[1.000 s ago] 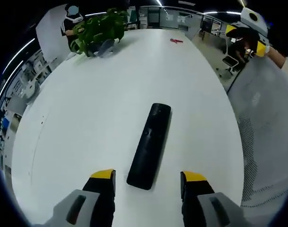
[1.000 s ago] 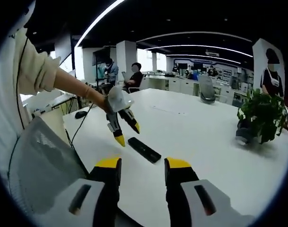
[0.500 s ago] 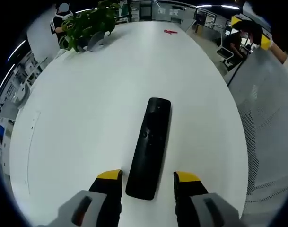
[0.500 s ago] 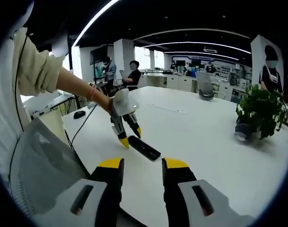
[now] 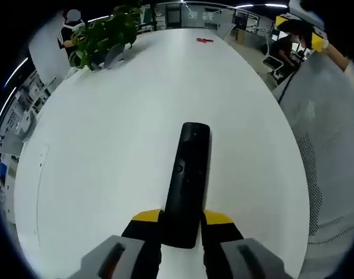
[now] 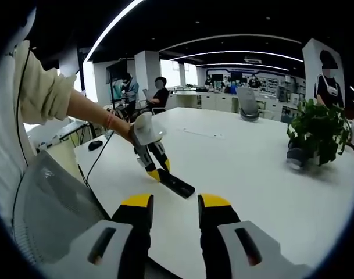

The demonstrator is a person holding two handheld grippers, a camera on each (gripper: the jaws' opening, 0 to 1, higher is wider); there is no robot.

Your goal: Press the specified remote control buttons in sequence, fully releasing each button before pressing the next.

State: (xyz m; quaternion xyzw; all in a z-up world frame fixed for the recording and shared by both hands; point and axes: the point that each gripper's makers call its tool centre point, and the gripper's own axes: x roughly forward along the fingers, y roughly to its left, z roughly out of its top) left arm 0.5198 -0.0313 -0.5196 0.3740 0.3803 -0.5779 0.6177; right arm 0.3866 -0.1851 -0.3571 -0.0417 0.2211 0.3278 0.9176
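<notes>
Two yellow-tipped jaws clamp the slim, matte-black remote (image 5: 188,183).

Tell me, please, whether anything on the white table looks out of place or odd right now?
Nothing looks damaged or spilled. The black remote lies flat, its near end between the left tongs. One stray item: a small red object lies alone at the table's far end, too small to identify.

Left claw (image 6: 158,172) grips remote (image 6: 177,183) on table (image 6: 246,168).
</notes>
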